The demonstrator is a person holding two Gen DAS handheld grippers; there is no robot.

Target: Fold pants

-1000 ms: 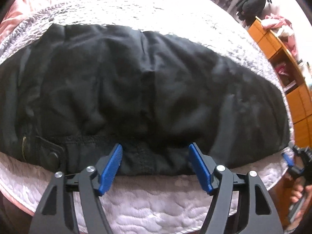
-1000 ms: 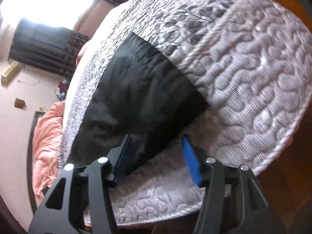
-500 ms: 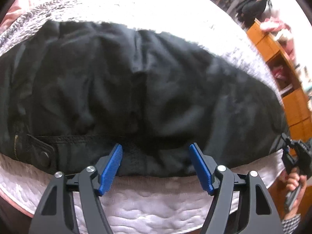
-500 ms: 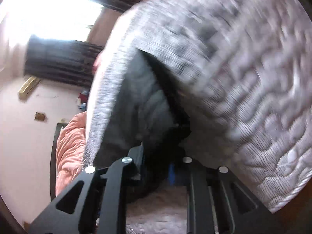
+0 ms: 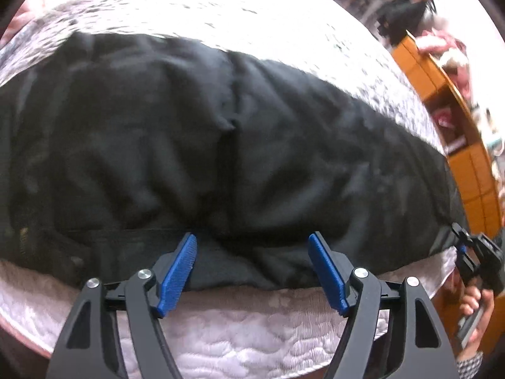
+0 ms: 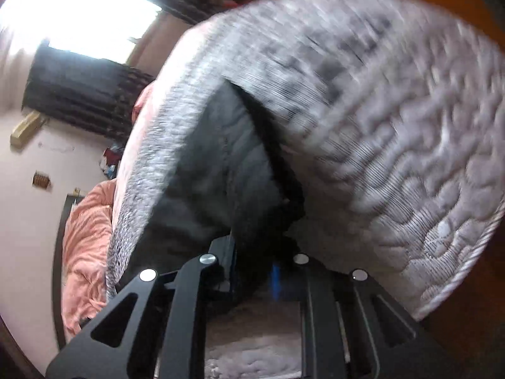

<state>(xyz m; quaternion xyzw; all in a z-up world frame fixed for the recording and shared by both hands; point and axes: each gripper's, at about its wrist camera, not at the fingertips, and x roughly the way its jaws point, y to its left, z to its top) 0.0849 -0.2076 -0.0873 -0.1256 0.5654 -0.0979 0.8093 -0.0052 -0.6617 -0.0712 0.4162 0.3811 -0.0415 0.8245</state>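
Note:
Black pants (image 5: 221, 145) lie spread sideways across a quilted white mattress (image 5: 252, 341). My left gripper (image 5: 252, 268) is open, its blue pads on either side of the pants' near waistband edge, not closed on it. My right gripper (image 6: 252, 271) is shut on the corner of the pants' leg end (image 6: 227, 170) and lifts it off the mattress (image 6: 410, 145). The right gripper also shows at the far right of the left wrist view (image 5: 473, 252), held in a hand.
An orange wooden cabinet (image 5: 454, 132) with clutter stands right of the bed. A pink blanket (image 6: 85, 246) lies at the far end. A bright window with dark curtains (image 6: 75, 88) is behind.
My right gripper closed on the pants' leg-end corner and began raising it. My left gripper moved in closer over the waistband edge and stayed open.

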